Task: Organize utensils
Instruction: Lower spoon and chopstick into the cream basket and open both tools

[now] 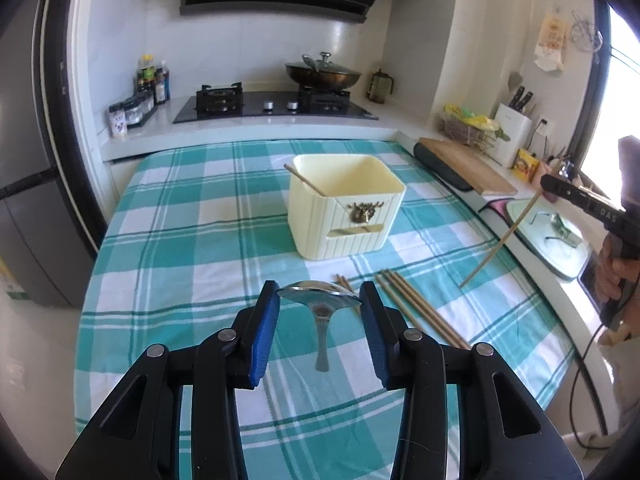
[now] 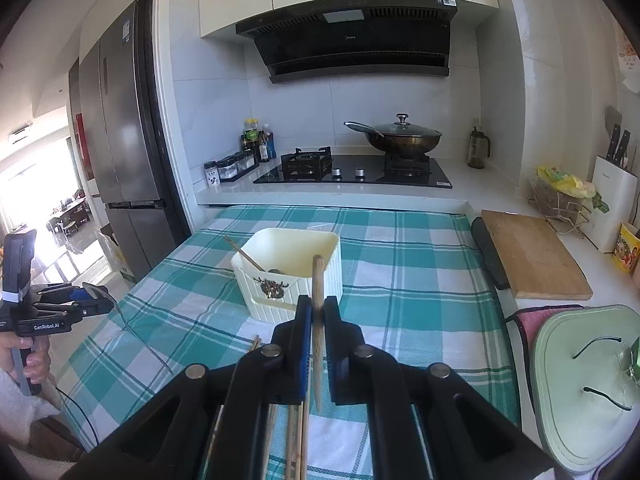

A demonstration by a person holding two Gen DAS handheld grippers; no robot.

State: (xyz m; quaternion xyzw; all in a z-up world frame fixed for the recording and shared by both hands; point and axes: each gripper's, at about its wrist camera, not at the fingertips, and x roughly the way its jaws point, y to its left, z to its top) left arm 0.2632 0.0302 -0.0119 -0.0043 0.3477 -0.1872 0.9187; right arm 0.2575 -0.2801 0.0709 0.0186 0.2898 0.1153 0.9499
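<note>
A cream square holder [image 1: 344, 208] stands on the checked tablecloth [image 1: 192, 240] with one chopstick [image 1: 305, 180] leaning inside; it also shows in the right wrist view [image 2: 292, 276]. My left gripper [image 1: 319, 300] is shut on a metal spoon [image 1: 320, 300], gripping its bowl, above the cloth in front of the holder. My right gripper [image 2: 318, 312] is shut on a single wooden chopstick [image 2: 317, 320], held above the cloth near the holder; it appears in the left wrist view [image 1: 500, 240] at the right. Several chopsticks [image 1: 420, 308] lie on the cloth.
A gas stove [image 1: 276, 106] with a lidded wok [image 1: 322, 74] sits behind the table. A wooden cutting board [image 2: 532, 252], knife block [image 2: 614, 200] and pale green lid [image 2: 588, 384] lie on the right counter. A fridge [image 2: 120, 140] stands left.
</note>
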